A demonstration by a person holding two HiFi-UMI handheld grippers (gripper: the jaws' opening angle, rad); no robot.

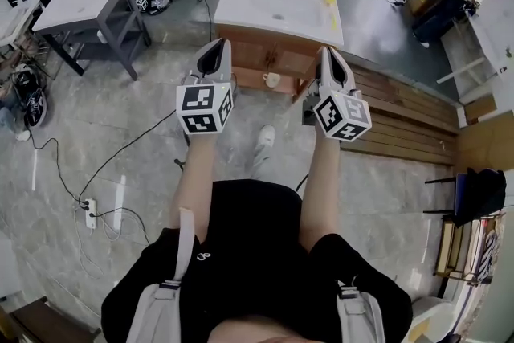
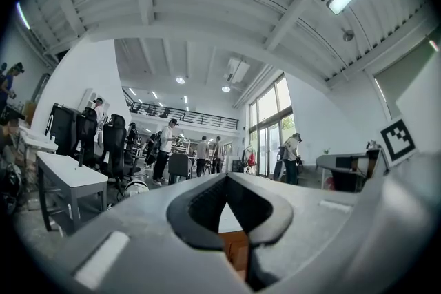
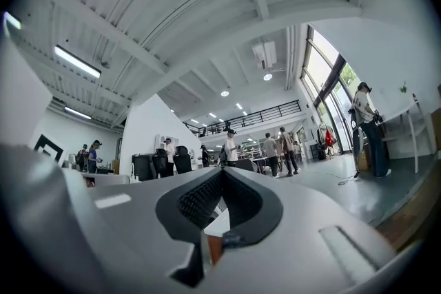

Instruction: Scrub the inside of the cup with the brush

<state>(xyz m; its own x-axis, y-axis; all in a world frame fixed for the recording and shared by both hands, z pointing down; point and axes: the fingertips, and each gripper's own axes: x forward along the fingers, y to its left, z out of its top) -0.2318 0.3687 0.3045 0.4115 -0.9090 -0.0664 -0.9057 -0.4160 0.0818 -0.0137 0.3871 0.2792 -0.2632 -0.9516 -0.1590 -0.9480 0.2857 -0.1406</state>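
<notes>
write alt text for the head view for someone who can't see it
Seen from above, a person holds the left gripper and right gripper out in front, jaws shut and empty, pointing toward a white sink on a wooden cabinet. A small pale cup shows against the cabinet front, between the two grippers.

White cup (image 1: 272, 79), white basin (image 1: 241, 0), brown cabinet (image 1: 255, 52)
</notes>
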